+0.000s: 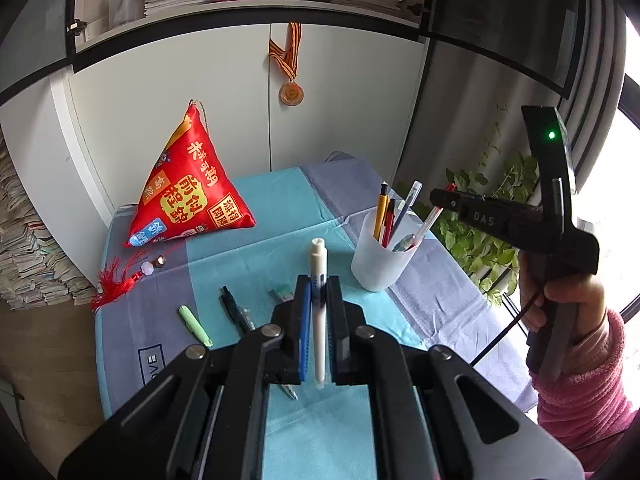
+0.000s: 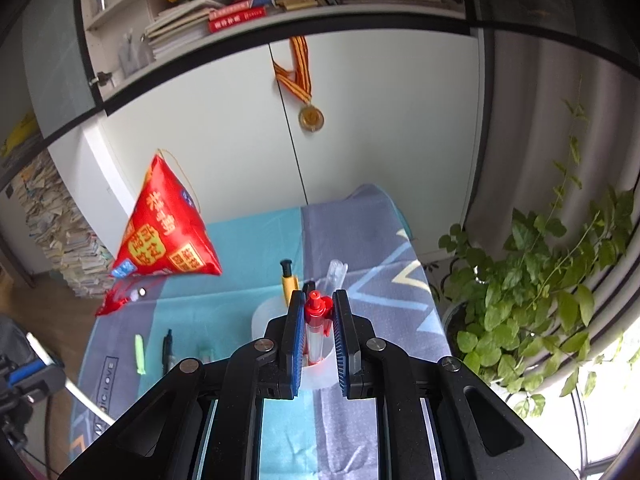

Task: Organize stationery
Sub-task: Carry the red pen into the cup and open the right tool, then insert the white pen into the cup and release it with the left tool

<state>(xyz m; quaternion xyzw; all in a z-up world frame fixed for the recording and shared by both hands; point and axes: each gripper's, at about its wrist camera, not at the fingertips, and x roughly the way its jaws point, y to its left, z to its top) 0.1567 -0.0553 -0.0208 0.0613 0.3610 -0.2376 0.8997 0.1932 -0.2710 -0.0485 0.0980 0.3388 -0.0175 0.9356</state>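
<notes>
My left gripper (image 1: 319,292) is shut on a white pen (image 1: 318,264) and holds it upright above the blue cloth. A translucent white cup (image 1: 380,252) with several pens stands to its right. My right gripper (image 2: 318,312) is open, its jaws on either side of a red-capped clear pen (image 2: 316,320) that stands in the cup (image 2: 320,368); I see a gap on both sides of the pen. The right gripper also shows in the left wrist view (image 1: 448,196), above the cup. A green highlighter (image 1: 195,325) and a black pen (image 1: 236,312) lie on the cloth.
A red pyramid-shaped pouch (image 1: 188,196) with a red tassel (image 1: 116,284) sits at the back left of the table. White cabinet doors (image 1: 200,100) stand behind. A leafy plant (image 2: 540,300) is to the right. Stacked papers (image 1: 24,248) stand on the left.
</notes>
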